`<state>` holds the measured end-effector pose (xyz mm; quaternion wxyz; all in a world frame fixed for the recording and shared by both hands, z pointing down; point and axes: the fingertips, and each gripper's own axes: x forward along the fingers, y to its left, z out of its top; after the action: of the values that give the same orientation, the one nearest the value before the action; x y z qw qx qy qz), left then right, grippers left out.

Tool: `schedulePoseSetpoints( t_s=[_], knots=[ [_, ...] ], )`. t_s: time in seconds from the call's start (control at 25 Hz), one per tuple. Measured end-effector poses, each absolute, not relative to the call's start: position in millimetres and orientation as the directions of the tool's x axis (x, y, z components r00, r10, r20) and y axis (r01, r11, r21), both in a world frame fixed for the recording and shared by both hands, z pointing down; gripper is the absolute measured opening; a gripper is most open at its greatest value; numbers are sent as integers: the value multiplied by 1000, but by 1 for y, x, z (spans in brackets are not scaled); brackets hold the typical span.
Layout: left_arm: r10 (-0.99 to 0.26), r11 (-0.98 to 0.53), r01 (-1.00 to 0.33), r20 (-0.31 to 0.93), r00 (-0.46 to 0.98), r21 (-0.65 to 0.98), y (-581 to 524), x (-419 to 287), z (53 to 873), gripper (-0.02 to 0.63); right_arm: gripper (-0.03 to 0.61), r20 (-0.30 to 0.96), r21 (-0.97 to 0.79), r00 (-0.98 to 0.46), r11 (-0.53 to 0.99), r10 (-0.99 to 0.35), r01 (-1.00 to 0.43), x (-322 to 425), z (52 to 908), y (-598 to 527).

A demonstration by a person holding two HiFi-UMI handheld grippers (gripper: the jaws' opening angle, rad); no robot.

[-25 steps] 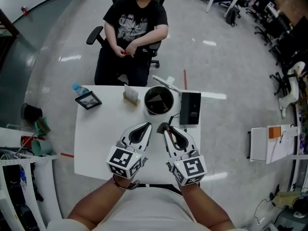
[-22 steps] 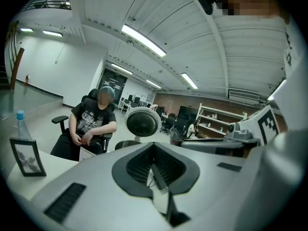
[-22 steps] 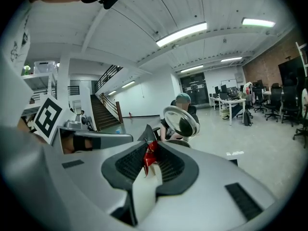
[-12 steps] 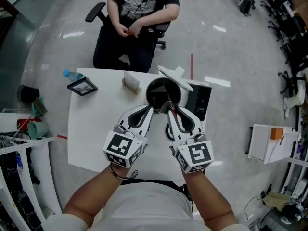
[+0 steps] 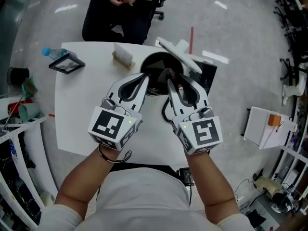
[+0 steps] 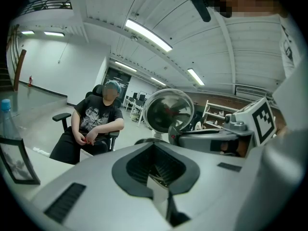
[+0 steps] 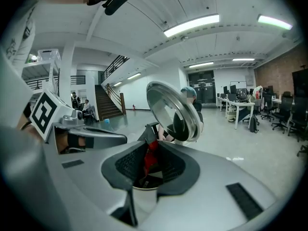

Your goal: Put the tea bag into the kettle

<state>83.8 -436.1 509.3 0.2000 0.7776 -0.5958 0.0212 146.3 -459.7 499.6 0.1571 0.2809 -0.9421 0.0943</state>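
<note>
White square worktop [image 5: 77, 114] across the middle of the head view, grey floor all round it

Seated person [image 5: 120, 13] in dark clothes on an office chair at the top edge of the frame, at the far side of the worktop, hands together in the lap

Two grey tongs side by side at frame centre, each with a marker cube at the near end, both reaching toward the far right part of the worktop. Left tongs [image 5: 142, 76] with jaws closed tip to tip and nothing between them, tips at the near left rim of the kettle. Right tongs [image 5: 168, 74] with tips over the kettle's mouth

Round kettle [image 5: 147, 67], dark inside, upright near the far right corner of the worktop, right of frame centre. Shiny lid [image 5: 179, 52] swung up and open, tilted toward the upper right

Black box-shaped item [image 5: 208, 77] just right of the kettle, partly under the lid

Small framed picture [image 5: 67, 63] at the upper left corner of the worktop, clear bottle with blue cap [image 5: 47, 52] just beside it, small card stand [image 5: 122, 57] between frame and kettle

Red tea bag [image 7: 150, 159], pinched between the nearly closed jaws of the right tongs, hanging just above the kettle's open mouth, not yet inside
</note>
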Motion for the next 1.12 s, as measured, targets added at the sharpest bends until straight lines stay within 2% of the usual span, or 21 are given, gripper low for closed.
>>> schedulePoseSetpoints(
  t_s=[0.36, 0.68, 1.04, 1.12],
  knots=[
    [-919, -204, -932, 270, 288, 301, -432, 82, 521, 9, 78, 370, -91, -787, 824, -493, -559, 142, 512, -459],
    [-916, -214, -925, 264, 302, 313, -421, 87, 520, 8, 138, 372, -90, -782, 819, -500, -567, 146, 516, -448],
    [-921, -234, -925, 238, 310, 298, -391, 92, 500, 9, 135, 359, -39, -781, 828, -511, -560, 148, 496, -414],
    [-921, -239, -926, 234, 312, 294, -381, 92, 494, 9, 108, 364, -28, -764, 814, -533, -580, 152, 491, -406]
  ],
)
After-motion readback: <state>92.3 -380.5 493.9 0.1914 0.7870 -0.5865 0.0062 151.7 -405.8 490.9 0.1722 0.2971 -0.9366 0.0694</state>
